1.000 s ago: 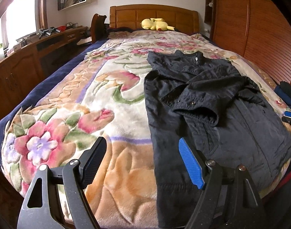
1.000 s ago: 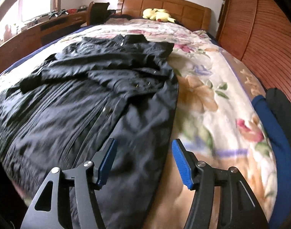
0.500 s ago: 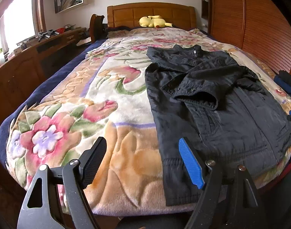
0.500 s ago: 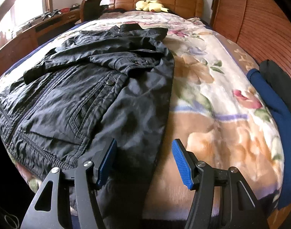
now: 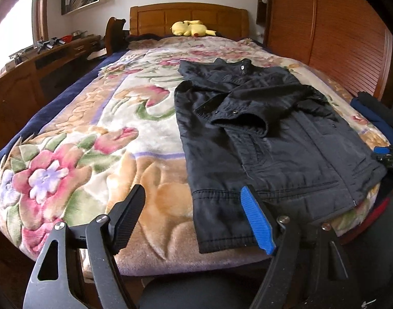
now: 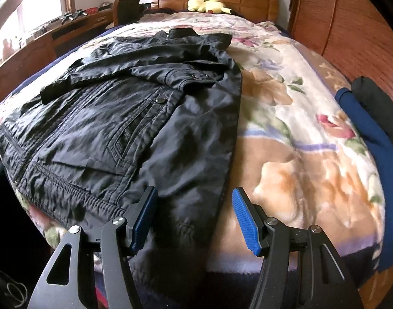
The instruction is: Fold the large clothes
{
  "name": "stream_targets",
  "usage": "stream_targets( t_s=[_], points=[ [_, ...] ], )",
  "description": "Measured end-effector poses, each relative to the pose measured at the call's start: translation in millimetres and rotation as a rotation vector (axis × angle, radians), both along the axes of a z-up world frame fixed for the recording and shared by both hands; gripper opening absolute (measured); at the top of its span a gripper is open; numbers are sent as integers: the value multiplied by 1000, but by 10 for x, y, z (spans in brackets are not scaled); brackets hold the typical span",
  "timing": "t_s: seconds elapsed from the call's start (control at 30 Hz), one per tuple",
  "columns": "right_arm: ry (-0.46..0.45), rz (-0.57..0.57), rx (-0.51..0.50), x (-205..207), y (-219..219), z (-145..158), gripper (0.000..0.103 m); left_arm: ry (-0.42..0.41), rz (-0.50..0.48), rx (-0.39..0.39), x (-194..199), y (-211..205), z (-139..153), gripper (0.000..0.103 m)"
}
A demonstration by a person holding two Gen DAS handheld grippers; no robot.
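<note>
Two views share one scene. From the left wrist camera, the black jacket [image 5: 268, 141] lies flat on the bed's floral blanket [image 5: 93, 139], filling the centre right of the frame, its collar toward the wooden headboard [image 5: 188, 16] at the top and its hem near the foot edge at the bottom. One sleeve is folded across the chest. The left gripper [image 5: 193, 219] sits at the lower middle of the frame with its fingers spread; they have just been closing a little, and nothing is pinched between them, though the jacket's hem corner shows in the gap beyond. A yellow plush toy [image 5: 191, 28] rests at the top centre against the headboard. At the right edge, a blue pad of the right gripper [image 5: 387, 154] peeks in beside the jacket's hem, with folded dark clothes [image 5: 376, 113] above it.

From the right wrist camera, the jacket [image 6: 124, 118] covers the left half of the frame, its side edge running down the centre to the foot of the bed. The right gripper [image 6: 195, 219] is at the bottom centre, fingers spread and gripping nothing, with the jacket's lower corner seen between them. Blue and black folded clothes [image 6: 371, 128] lie along the right edge.
</note>
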State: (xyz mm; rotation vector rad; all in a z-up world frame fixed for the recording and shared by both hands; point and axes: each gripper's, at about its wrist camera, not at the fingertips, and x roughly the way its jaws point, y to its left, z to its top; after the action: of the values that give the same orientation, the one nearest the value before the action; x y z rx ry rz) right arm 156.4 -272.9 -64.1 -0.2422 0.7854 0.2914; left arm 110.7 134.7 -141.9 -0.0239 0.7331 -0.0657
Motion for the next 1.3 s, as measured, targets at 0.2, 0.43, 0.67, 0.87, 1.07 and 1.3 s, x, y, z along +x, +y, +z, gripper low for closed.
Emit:
stream_targets(
  t_s=[0.2, 0.43, 0.67, 0.87, 1.07, 1.3],
  points=[
    [19, 10, 13, -34, -12, -27, 62, 22, -23, 5, -54, -26, -24, 50],
    [30, 19, 26, -86, -20, -27, 62, 89, -33, 4, -53, -7, -183, 49],
    [43, 13, 53, -79, -24, -74, 62, 89, -35, -41, -63, 11, -193, 43],
    [60, 80, 85, -76, -2, -63, 24, 79, -57, -50, -67, -67, -122, 13],
    [-19, 131, 109, -134, 38, 283, 11, -44, -79, -76, -133, -90, 404, 6],
    [-182, 152, 216, -391, -61, 1055, 6, -204, -126, -23, -264, -267, 1185, 6]
  ],
)
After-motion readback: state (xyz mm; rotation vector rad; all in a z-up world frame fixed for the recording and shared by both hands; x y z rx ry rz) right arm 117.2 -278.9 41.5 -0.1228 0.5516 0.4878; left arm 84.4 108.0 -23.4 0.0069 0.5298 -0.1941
